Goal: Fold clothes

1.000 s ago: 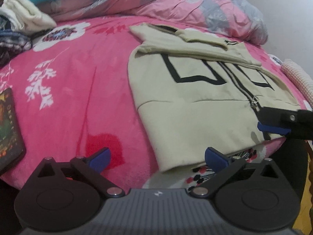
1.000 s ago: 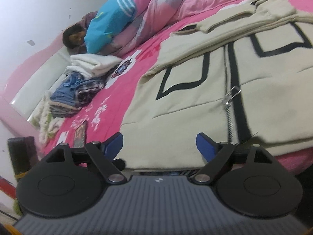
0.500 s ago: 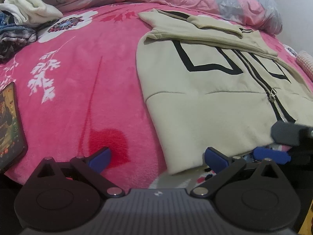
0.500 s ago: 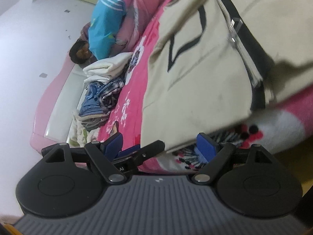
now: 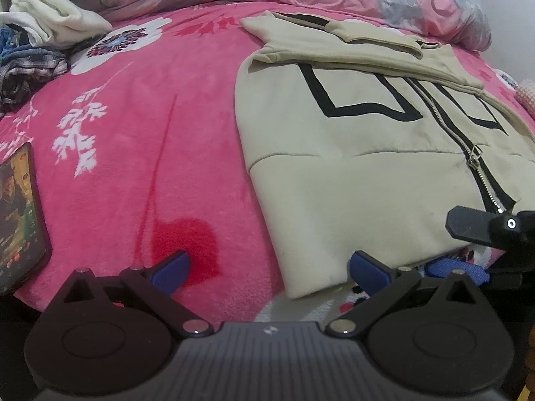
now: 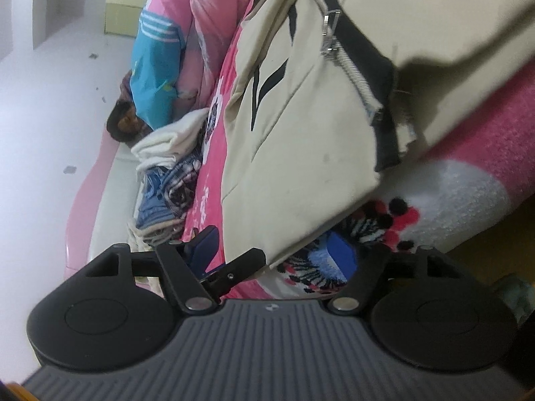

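Right gripper point(image 6: 277, 250) closing around zip jacket point(image 6: 301, 153) hem; left gripper point(image 5: 267, 267) spread wide, empty. Phone point(image 5: 20, 214) only in left view.

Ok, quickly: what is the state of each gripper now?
Left gripper: open, holding nothing.
Right gripper: closing around the jacket hem, pads not pressing yet.

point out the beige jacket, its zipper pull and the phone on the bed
beige jacket point(image 5: 351, 180), left wrist view, on its front panel
zipper pull point(image 5: 474, 157), left wrist view, on the metal tab
phone point(image 5: 18, 210), left wrist view, on its lit screen
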Action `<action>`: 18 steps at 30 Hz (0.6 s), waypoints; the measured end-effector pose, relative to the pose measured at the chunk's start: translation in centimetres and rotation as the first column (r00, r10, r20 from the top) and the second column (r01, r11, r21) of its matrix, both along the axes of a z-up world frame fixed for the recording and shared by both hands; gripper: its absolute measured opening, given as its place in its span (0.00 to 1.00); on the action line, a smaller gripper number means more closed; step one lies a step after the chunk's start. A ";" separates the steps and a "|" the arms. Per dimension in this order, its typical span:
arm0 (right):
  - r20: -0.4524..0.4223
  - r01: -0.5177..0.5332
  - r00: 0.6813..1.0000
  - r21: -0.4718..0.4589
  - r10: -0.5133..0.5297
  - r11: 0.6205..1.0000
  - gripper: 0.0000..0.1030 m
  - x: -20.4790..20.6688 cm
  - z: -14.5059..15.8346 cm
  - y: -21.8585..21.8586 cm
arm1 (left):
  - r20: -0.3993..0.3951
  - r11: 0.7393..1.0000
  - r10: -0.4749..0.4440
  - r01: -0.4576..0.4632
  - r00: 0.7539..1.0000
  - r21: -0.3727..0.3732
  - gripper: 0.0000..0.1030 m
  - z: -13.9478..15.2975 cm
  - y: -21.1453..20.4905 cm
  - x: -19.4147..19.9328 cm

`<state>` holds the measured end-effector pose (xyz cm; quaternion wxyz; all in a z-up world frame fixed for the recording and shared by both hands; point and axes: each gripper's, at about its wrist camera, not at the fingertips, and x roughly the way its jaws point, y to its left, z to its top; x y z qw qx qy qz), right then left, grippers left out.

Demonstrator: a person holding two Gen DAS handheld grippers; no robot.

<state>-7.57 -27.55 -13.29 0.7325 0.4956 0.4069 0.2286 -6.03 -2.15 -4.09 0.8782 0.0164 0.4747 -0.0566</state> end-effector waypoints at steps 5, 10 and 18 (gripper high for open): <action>-0.016 0.028 0.999 0.051 -0.028 0.998 0.54 -0.2 -0.8 -0.5 | 0.002 1.000 0.006 -0.006 1.000 0.017 1.00 0.0 -0.3 0.0; -0.020 0.045 0.999 0.116 -0.044 0.992 0.45 -0.4 -1.5 -0.6 | 0.002 1.000 0.007 -0.007 1.000 0.027 1.00 -0.1 -0.4 0.0; -0.029 0.053 0.998 0.177 -0.049 0.983 0.34 -0.2 -2.4 -0.1 | 0.008 0.999 0.004 -0.004 1.000 0.040 1.00 -0.1 -0.5 -0.1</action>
